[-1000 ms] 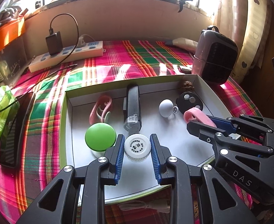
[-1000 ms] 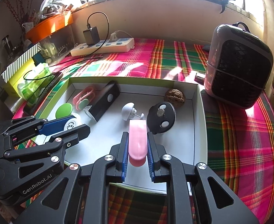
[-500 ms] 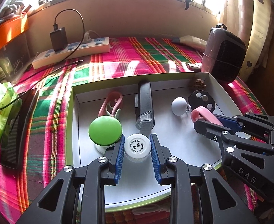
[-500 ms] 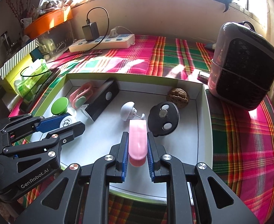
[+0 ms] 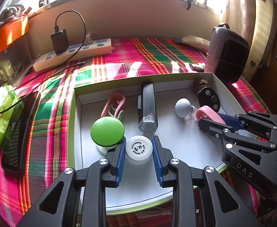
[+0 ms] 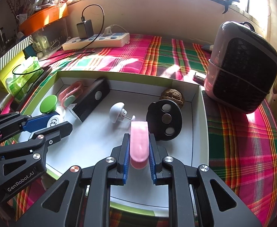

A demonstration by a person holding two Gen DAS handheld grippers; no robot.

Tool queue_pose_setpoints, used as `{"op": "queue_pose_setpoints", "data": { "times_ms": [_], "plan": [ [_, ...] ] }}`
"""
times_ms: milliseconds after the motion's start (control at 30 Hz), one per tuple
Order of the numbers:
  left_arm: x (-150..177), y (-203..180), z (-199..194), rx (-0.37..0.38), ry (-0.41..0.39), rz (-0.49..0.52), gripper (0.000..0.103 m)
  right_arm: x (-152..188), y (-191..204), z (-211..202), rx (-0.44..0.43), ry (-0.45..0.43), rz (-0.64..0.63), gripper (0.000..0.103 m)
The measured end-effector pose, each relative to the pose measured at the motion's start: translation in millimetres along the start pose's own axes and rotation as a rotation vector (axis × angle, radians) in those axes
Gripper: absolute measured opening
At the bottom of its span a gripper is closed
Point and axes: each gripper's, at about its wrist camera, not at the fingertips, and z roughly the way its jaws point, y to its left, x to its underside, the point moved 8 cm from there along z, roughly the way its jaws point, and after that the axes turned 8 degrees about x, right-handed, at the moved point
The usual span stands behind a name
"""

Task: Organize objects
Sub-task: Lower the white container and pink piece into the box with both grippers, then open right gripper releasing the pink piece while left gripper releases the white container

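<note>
The plaid tablecloth (image 5: 131, 56) is covering the whole surface, and more of its far side is showing in the left wrist view than 1 second ago, since both cameras are sitting further back and a little higher now. The white tray (image 5: 176, 147) with the green rim is lying on it, and its near edge is now showing in both views. The dark heater (image 6: 242, 75) is standing just beside the tray's far right corner. The power strip (image 5: 72, 54) is lying well behind the tray, under the window.

Inside the tray nothing has shifted: the black bar light (image 5: 148, 106) is lying near the middle, the black disc (image 6: 165, 121) with 3 round inserts is sitting toward the right wall, the green-topped jar (image 5: 107, 131) is standing at the left, the pink clip (image 5: 114, 104) is lying behind it, the white knob (image 5: 182, 107) is resting between light and disc, and the walnut (image 6: 172, 96) is sitting in the far right corner.

The left gripper (image 5: 138, 149) is still clamping the white bottle cap (image 5: 138, 148) between its 2 blue pads, over the tray's near left part, just beside the green jar. The right gripper (image 6: 139, 149) is still squeezing the pink strip (image 6: 139, 141) on both sides, holding it over the tray's near right part, beside the black disc.
</note>
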Motion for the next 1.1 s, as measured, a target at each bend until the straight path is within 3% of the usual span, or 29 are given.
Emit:
{"op": "queue_pose_setpoints", "data": {
  "times_ms": [967,1100],
  "plan": [
    [0.5,1.5,-0.7,-0.01,0.005,0.009,0.029,1.6,0.4,-2.8,-0.004,-0.009,0.005,0.019],
    [0.5,3.0,-1.7,-0.015,0.006,0.014,0.03,1.8,1.6,-3.0,-0.01,-0.006,0.009,0.025]
  ]
}}
